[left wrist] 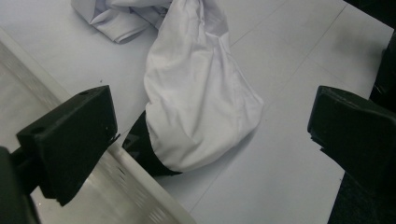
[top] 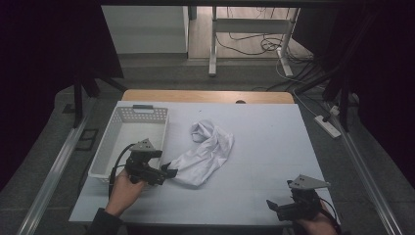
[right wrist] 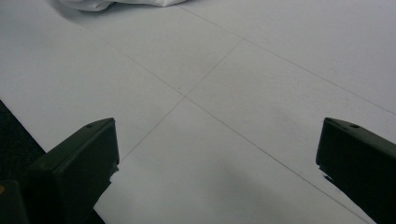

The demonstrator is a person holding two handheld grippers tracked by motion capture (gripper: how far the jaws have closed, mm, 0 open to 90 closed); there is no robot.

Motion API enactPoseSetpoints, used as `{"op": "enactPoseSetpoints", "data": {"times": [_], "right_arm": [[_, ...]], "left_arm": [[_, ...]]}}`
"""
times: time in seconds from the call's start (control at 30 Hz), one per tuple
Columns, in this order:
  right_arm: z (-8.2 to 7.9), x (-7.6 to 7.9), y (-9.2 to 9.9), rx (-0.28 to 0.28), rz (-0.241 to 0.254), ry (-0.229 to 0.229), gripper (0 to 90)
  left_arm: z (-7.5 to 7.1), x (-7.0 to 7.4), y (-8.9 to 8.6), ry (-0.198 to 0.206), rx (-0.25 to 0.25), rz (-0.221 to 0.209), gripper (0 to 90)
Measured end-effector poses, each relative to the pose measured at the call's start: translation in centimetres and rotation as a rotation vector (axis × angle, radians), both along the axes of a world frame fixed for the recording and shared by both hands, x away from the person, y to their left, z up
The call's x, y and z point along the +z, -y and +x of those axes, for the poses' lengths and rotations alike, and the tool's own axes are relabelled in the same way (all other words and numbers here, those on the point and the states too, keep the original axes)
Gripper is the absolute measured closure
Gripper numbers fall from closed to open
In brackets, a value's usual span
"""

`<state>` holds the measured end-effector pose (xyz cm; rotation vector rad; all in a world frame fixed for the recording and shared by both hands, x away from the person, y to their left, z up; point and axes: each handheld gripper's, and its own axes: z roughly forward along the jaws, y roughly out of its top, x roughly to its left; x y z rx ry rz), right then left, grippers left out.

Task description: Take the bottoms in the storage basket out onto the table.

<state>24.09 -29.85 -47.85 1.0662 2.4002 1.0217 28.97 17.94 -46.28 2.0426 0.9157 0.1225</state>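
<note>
A white basket (top: 128, 142) sits at the counter's (top: 264, 161) left. Just beside its near corner, the left gripper (top: 166, 172) hangs released, jaws wide apart before the cloth (top: 205, 154), which lies crumpled mid-counter. The right gripper (top: 272, 205), also released, rests well apart at the near right edge.

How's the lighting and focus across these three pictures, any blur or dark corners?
High view: dim, black at both sides, the white cloth brightest. Left gripper view: cloth fairly sharp, near jaws soft, a dark shadow at its lower edge beside the basket. Right gripper view: even, flat light on the table, jaws blurred.
</note>
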Motion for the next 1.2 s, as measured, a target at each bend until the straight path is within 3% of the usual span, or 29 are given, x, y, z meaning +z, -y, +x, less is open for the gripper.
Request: {"op": "enactPoseSetpoints", "data": {"times": [1.2], "right_arm": [[0.0,0.0,-0.1,-0.002,-0.005,-0.003,0.0]], "left_arm": [[-4.0,-0.8,-2.4,0.01,0.045,-0.029,1.3]]}}
